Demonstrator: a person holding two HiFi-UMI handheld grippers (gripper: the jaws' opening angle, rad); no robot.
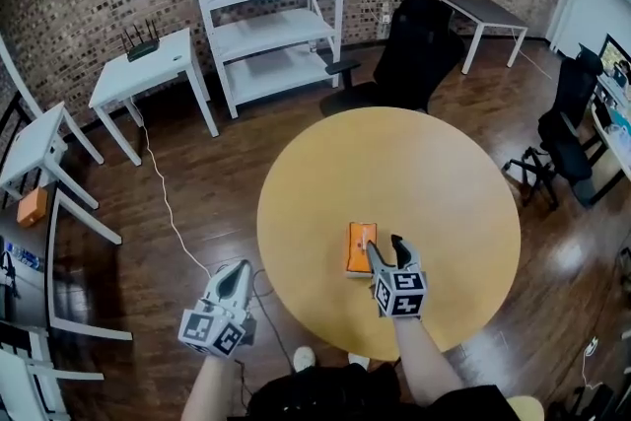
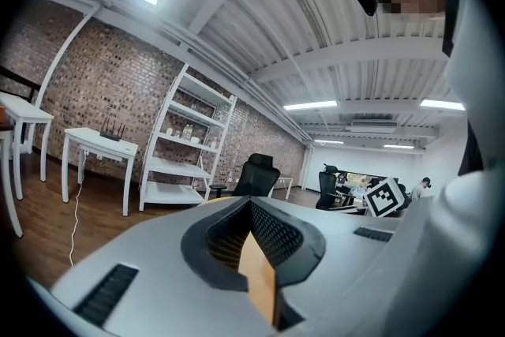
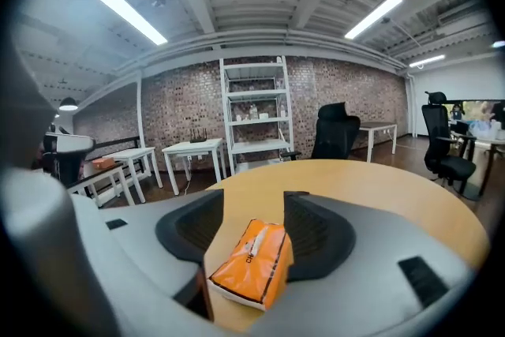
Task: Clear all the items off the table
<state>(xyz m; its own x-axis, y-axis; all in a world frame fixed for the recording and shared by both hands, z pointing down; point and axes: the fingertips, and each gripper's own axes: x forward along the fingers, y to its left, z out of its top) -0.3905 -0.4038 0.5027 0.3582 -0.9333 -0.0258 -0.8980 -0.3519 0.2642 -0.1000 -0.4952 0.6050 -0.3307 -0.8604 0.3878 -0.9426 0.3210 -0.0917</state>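
Note:
An orange tissue pack point(image 1: 359, 246) lies flat on the round wooden table point(image 1: 434, 173), near its front edge. My right gripper point(image 1: 386, 251) is low over the table just right of the pack. In the right gripper view the tissue pack point(image 3: 252, 260) lies between the open jaws of my right gripper point(image 3: 254, 209), angled toward the right pad, and the pads do not press on it. My left gripper point(image 1: 235, 276) hangs off the table's left side over the wooden floor. In the left gripper view the pads of my left gripper point(image 2: 251, 205) meet at the tip and hold nothing.
A white shelf unit point(image 1: 271, 5) and a black office chair point(image 1: 409, 49) stand beyond the table. White side tables point(image 1: 148, 74) line the left, one bearing an orange box point(image 1: 32, 205). A white cable point(image 1: 168, 202) trails over the floor. Another black chair point(image 1: 562, 133) is at the right.

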